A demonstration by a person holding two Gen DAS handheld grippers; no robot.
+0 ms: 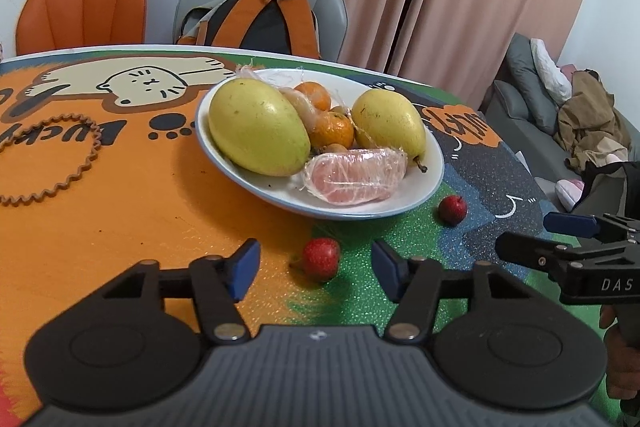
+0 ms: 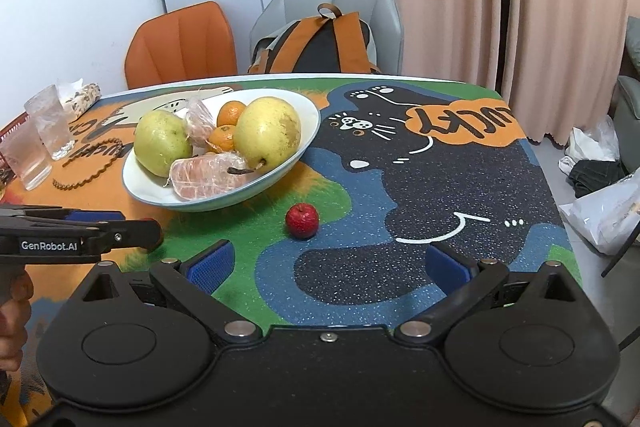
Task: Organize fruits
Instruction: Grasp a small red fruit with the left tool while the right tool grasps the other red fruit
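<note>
My left gripper (image 1: 316,269) sits low over the bench (image 1: 120,219), jaws half-spread and bracketing the near red fruit (image 1: 321,258), which lies on the cloth between the blue pads; neither pad touches it yet, a gap shows on both sides. My right gripper (image 2: 329,265) hovers with jaws spread wide and nothing between them. At its twelve o'clock, a little further out, the second red fruit (image 2: 302,220) rests alone on the green patch.

Both look small, round and light, probably firm-skinned but easy to bruise and quick to roll, so I'd close gently across the widest part, pads square to the sides.

Further out, at eleven o'clock from the left gripper, stands the white bowl (image 1: 434,163), crowded: a wrapped pink citrus piece (image 1: 354,179) in front, two big yellow-green fruits (image 1: 258,127), oranges (image 1: 332,131) behind. The plastic wrap looks slippery and soft; I'd set the small fruit in the gap beside it.
</note>
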